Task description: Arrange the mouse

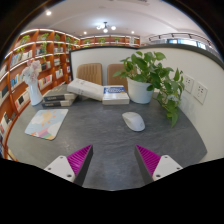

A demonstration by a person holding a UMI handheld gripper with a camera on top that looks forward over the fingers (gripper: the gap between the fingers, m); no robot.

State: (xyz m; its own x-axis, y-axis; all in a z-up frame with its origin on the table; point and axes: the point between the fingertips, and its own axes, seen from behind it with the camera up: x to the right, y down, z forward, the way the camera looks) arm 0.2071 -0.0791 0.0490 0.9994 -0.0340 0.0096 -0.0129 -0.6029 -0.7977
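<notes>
A white computer mouse (133, 121) lies on the grey tabletop (95, 135), ahead of my fingers and a little to the right, near the potted plant. A patterned mouse pad (46, 123) lies flat on the table's left side, well apart from the mouse. My gripper (113, 160) is open and empty, its two magenta-padded fingers (80, 160) spread wide above the near part of the table. Nothing stands between them.
A leafy plant in a white pot (148, 80) stands behind the mouse, its leaves hanging to the right. White books (100, 92) and a dark stack (58, 100) lie at the back. A white vase (35, 90) stands back left. Bookshelves (30, 60) line the left wall.
</notes>
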